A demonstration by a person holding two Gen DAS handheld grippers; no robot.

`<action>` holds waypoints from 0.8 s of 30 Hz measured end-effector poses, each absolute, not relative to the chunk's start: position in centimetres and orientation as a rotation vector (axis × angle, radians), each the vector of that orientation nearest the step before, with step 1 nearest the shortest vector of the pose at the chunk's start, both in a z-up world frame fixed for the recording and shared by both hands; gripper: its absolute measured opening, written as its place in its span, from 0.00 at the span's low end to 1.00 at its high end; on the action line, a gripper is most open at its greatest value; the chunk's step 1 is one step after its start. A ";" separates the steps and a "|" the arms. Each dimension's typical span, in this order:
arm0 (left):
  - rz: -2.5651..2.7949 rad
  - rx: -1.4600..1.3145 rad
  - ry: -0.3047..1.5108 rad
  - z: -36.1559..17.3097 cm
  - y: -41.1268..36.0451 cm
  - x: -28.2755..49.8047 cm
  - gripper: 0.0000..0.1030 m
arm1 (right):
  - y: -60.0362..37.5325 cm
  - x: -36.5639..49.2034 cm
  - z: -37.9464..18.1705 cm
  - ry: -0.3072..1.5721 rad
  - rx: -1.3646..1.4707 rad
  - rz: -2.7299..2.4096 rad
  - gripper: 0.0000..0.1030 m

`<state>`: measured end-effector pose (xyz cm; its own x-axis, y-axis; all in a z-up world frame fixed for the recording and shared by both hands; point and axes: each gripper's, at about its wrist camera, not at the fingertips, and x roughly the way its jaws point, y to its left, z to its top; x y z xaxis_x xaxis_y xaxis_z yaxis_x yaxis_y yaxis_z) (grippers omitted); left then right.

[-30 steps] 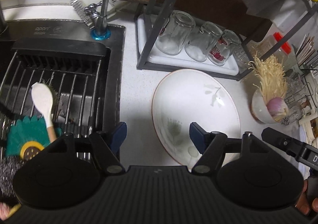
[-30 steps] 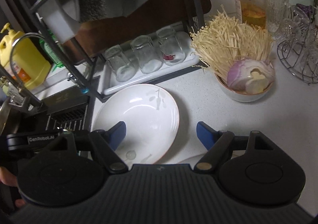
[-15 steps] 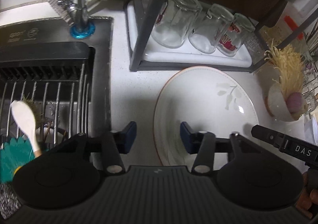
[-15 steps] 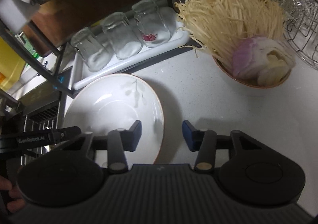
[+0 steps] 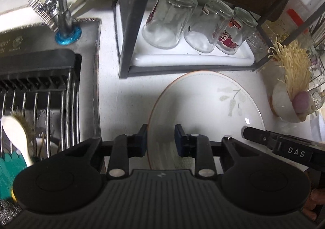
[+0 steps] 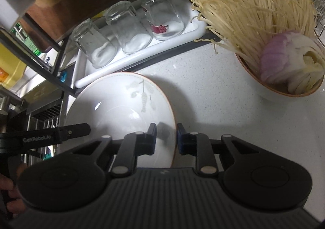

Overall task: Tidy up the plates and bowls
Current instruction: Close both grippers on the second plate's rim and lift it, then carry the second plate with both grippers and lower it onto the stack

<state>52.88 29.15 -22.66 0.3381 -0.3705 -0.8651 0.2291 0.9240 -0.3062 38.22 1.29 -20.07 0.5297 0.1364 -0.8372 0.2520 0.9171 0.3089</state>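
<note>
A white deep plate (image 5: 205, 107) with an orange rim and a pale leaf motif lies on the white counter in front of the dish rack. My left gripper (image 5: 160, 139) straddles the plate's left rim. Its jaws are closing, with the rim close to the outer pad and a gap left on the inner side. In the right wrist view, my right gripper (image 6: 165, 137) straddles the right rim of the same plate (image 6: 121, 107). Its jaws are also closing, the outer pad sits next to the rim, and the inner pad stands off the plate wall.
Behind the plate, a dark rack frame (image 5: 132, 26) holds a white tray (image 5: 193, 59) with three upturned glasses (image 5: 168, 19). To the left are a sink with a wire rack (image 5: 46, 97) and a faucet (image 5: 63, 5). A bowl of enoki mushrooms and onion (image 6: 284, 62) stands at the right.
Both grippers have come down and forward onto the plate. Their jaws have narrowed from wide open to a small gap around its left and right rims.
</note>
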 end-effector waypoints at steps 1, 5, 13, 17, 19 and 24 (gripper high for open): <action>-0.397 -0.146 1.163 -22.5 29.3 52.7 0.31 | 1.3 38.0 -19.9 1.014 0.420 -0.070 0.23; -0.393 -0.150 1.157 -21.2 29.3 51.6 0.31 | 1.3 37.0 -18.6 0.984 0.421 -0.066 0.23; -0.427 -0.182 1.097 -17.0 28.8 49.0 0.31 | 0.8 34.0 -15.1 0.906 0.408 -0.061 0.23; -0.459 -0.168 1.058 -14.9 28.2 47.9 0.31 | 0.4 32.0 -13.3 0.857 0.405 -0.054 0.23; -0.472 -0.161 1.042 -13.9 27.8 47.2 0.31 | 0.0 31.0 -12.7 0.835 0.415 -0.057 0.23; -0.500 -0.151 1.021 -12.3 26.8 45.4 0.31 | -0.9 28.6 -11.3 0.776 0.450 -0.066 0.23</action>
<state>45.37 26.76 -12.26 0.4218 -0.4664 -0.7776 0.3280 0.8780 -0.3486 28.60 -0.90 -11.29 0.7167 0.1061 -0.6892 0.2202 0.9033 0.3681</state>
